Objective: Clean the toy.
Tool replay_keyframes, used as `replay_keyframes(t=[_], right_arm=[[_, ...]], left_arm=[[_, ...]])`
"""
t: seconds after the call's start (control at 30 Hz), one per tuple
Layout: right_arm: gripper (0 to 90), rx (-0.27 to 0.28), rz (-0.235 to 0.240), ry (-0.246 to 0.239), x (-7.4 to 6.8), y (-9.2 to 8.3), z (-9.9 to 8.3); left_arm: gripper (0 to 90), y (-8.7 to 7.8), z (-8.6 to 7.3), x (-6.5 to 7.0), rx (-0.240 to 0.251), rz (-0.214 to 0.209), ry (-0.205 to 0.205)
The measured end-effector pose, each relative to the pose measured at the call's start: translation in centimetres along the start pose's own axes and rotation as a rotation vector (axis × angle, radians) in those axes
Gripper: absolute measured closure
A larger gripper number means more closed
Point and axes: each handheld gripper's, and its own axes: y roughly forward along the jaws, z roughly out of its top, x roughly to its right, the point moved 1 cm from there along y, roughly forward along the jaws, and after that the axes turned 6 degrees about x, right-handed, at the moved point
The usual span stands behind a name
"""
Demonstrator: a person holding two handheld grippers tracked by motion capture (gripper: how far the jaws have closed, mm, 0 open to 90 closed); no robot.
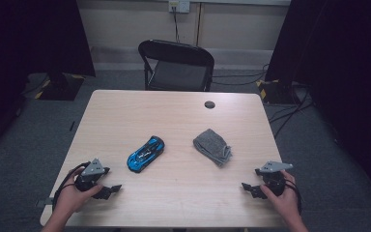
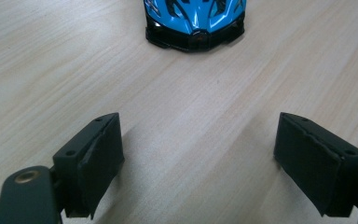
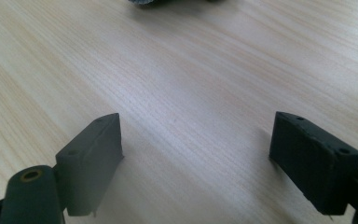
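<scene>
A blue and black toy car (image 1: 146,153) lies at an angle on the wooden table (image 1: 174,116), left of centre. Its dark nose (image 2: 196,35) sits just ahead of my left gripper (image 2: 198,161), whose jaws stand wide apart on bare wood. A crumpled grey cloth (image 1: 213,146) rests right of centre; its edge (image 3: 144,2) peeks in at the top of the right gripper view. My left gripper (image 1: 108,186) is near the front left corner, held in a hand. My right gripper (image 1: 253,186) is open near the front right, nothing between its jaws (image 3: 196,161).
A black folding chair (image 1: 176,65) stands behind the table's far edge. A small dark round cap (image 1: 209,104) sits in the tabletop near the back. Cables run over the grey floor at the right.
</scene>
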Motion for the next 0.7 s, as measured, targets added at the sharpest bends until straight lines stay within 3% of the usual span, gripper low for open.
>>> replay_keyframes(t=[0.33,0.7], right_arm=[[15.1,0.043,-0.006,-0.013,-0.18,-0.11,-0.65],[14.9,0.044,-0.002,-0.017,-0.16,-0.1,-0.66]], left_arm=[[12.3,0.06,-0.43,0.15,0.039,-0.003,-0.004],[10.0,0.04,-0.47,0.24,0.032,0.011,-0.004]])
